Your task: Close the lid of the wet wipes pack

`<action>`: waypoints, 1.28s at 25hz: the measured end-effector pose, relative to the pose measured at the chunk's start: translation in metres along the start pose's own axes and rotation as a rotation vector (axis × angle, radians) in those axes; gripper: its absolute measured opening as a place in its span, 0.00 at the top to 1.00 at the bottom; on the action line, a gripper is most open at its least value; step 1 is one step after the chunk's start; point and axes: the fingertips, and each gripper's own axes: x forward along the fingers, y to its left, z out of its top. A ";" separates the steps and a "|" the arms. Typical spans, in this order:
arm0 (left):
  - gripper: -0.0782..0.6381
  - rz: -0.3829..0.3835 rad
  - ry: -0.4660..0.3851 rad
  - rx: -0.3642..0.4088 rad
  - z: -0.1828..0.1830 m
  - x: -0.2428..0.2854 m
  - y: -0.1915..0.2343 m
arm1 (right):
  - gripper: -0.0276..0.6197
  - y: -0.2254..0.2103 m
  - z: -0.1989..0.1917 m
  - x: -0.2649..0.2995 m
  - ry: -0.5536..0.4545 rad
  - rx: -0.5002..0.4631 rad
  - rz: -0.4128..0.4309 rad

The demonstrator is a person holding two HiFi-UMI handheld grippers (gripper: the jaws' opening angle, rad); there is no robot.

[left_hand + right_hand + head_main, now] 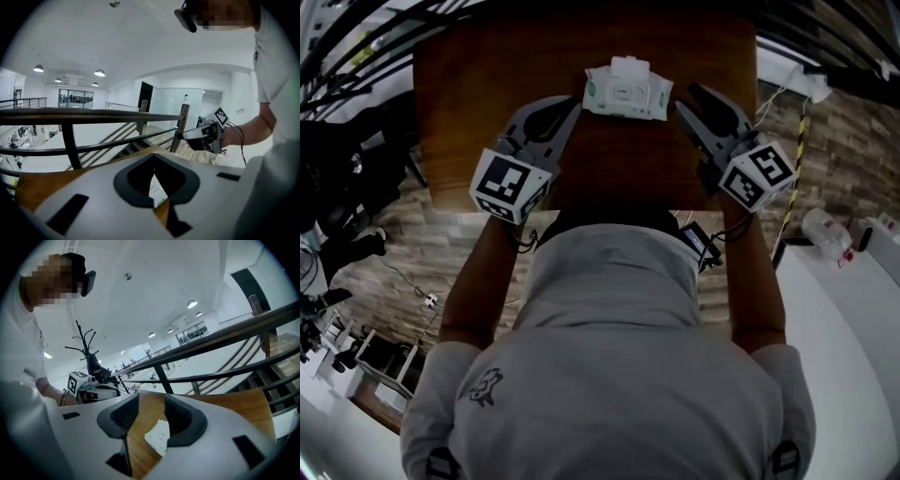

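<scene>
**Right jaws wide, left jaws together, pack lying between the two grippers**

The right gripper (pixel 150 404) holds its jaws wide apart with nothing between the pads; the bare table (pixel 487 94) and the wet wipes pack (pixel 626 91) show beyond the gap; the left gripper (pixel 152 158) has its tips together, leaving only a thin slit below them, and it grips nothing; neither gripper touches the pack; the pack lies flat near the table's far edge, between the two sets of fingertips, its long axis running left to right in the head view; its white lid (pixel 630 66) stands raised on the far side; the contents cannot be made out.
</scene>
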 end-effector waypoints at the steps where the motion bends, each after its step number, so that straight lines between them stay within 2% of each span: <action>1: 0.87 -0.004 0.005 -0.006 -0.004 0.004 0.001 | 0.72 -0.004 -0.003 0.003 0.006 0.008 0.004; 14: 0.87 -0.049 0.156 -0.029 -0.070 0.059 0.016 | 0.71 -0.060 -0.033 0.045 0.063 0.080 0.030; 18: 0.87 -0.053 0.176 -0.043 -0.084 0.074 0.019 | 0.71 -0.071 -0.044 0.056 0.089 0.098 0.040; 23: 0.87 -0.064 0.213 -0.104 -0.112 0.090 0.027 | 0.71 -0.086 -0.071 0.075 0.125 0.150 0.058; 32: 0.87 -0.061 0.272 -0.120 -0.149 0.114 0.043 | 0.71 -0.107 -0.102 0.102 0.179 0.200 0.063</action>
